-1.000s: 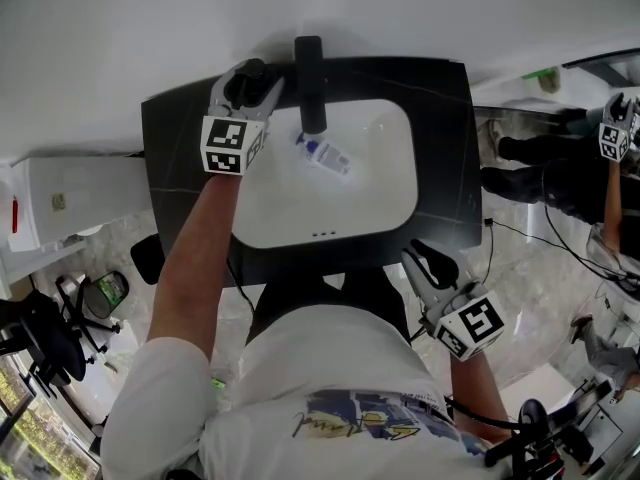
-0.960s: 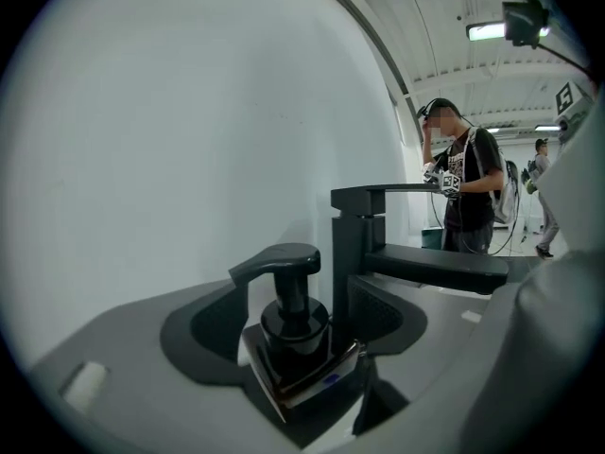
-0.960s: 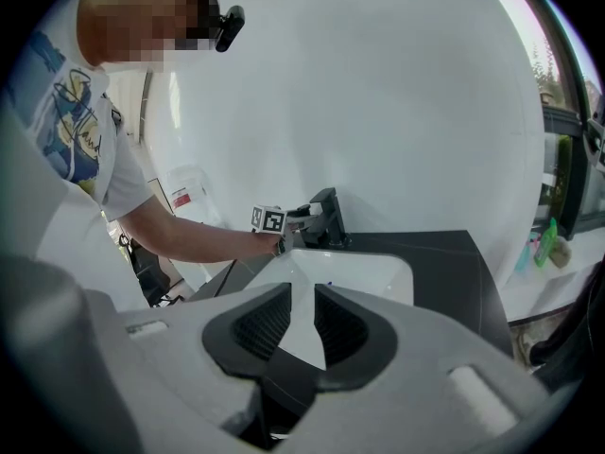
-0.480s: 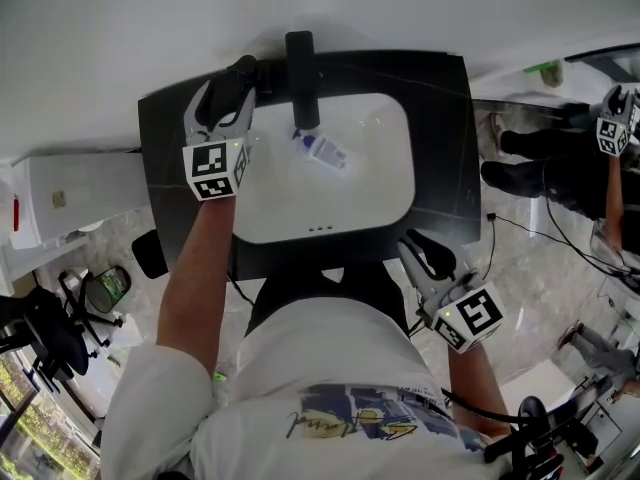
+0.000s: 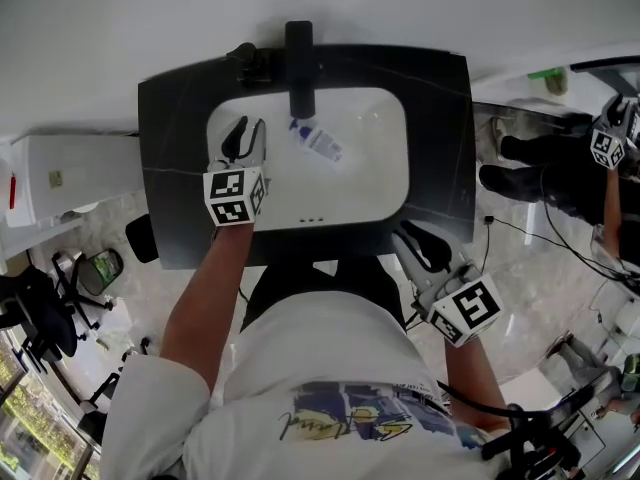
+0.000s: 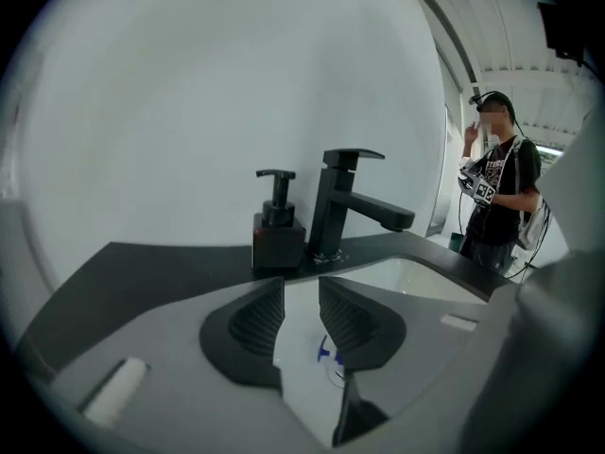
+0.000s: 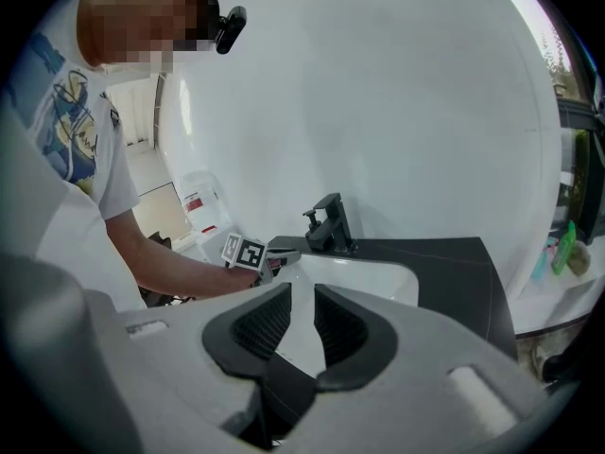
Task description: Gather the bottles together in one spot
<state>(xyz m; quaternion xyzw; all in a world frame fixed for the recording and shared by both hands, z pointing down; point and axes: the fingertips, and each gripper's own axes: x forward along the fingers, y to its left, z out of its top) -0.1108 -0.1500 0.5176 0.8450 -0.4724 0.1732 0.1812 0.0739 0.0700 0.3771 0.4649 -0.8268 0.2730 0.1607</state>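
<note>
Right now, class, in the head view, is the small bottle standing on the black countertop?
No, the small bottle lies inside the white basin, close to the faucet.

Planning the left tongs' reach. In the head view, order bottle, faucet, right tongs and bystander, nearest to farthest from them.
Left tongs, jaws just closing, empty:
1. Bottle, in the basin, and faucet, behind it: too close to call.
2. Right tongs, at the counter's front.
3. Bystander, far right.

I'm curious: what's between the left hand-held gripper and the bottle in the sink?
Just bare white basin before the bottle, seen in the head view. The left hand-held gripper has just been closing its jaws, which are empty.
</note>
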